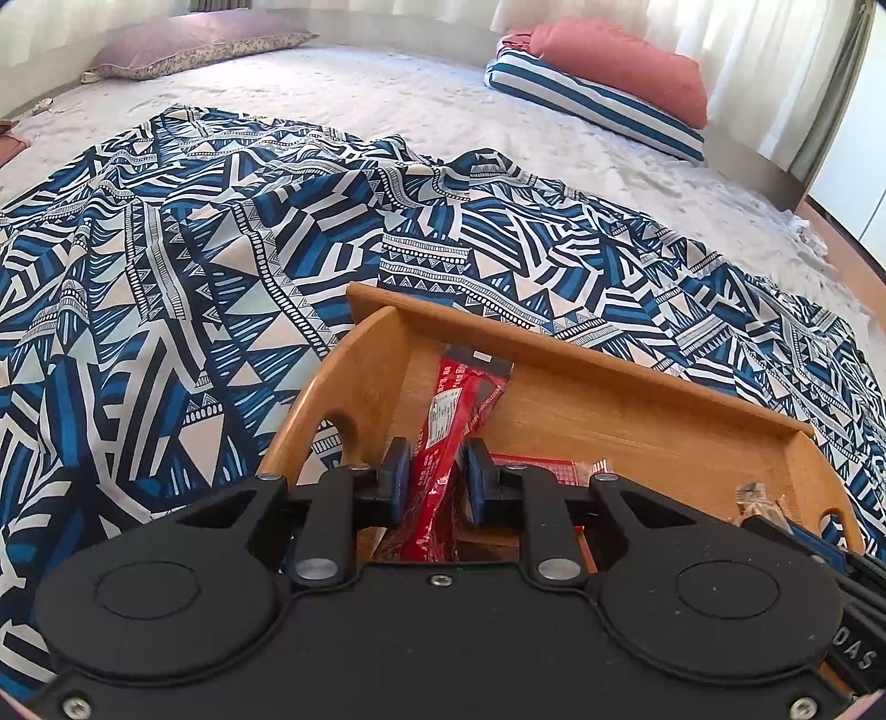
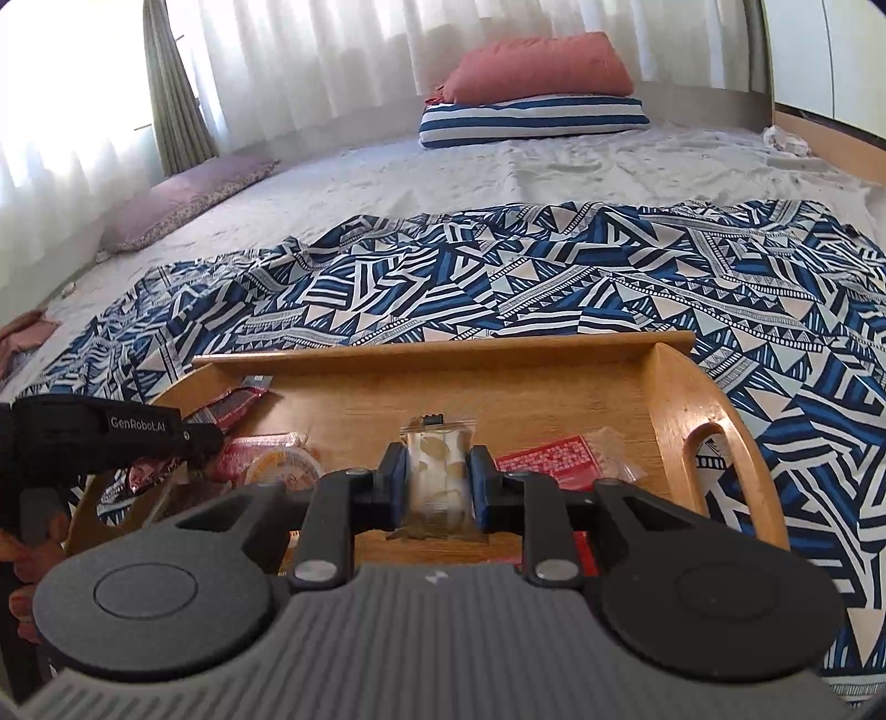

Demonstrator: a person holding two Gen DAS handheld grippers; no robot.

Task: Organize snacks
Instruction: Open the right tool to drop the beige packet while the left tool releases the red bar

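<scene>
A wooden tray (image 1: 637, 382) (image 2: 443, 354) lies on a blue patterned cloth on the bed. My left gripper (image 1: 437, 482) is shut on a long red snack packet (image 1: 459, 410) over the tray's left end. My right gripper (image 2: 437, 479) is shut on a clear packet of pale snacks (image 2: 437, 459) above the tray's middle. Other packets lie in the tray: a red one (image 2: 545, 459), a round orange-lidded cup (image 2: 282, 465) and a red wrapper (image 2: 235, 401). The left gripper's body (image 2: 99, 437) shows at the left of the right wrist view.
The patterned cloth (image 1: 194, 266) (image 2: 609, 277) covers the near bed. A striped pillow with a pink one on top (image 1: 598, 94) (image 2: 531, 105) lies at the far side. A mauve pillow (image 1: 183, 50) is by the curtain.
</scene>
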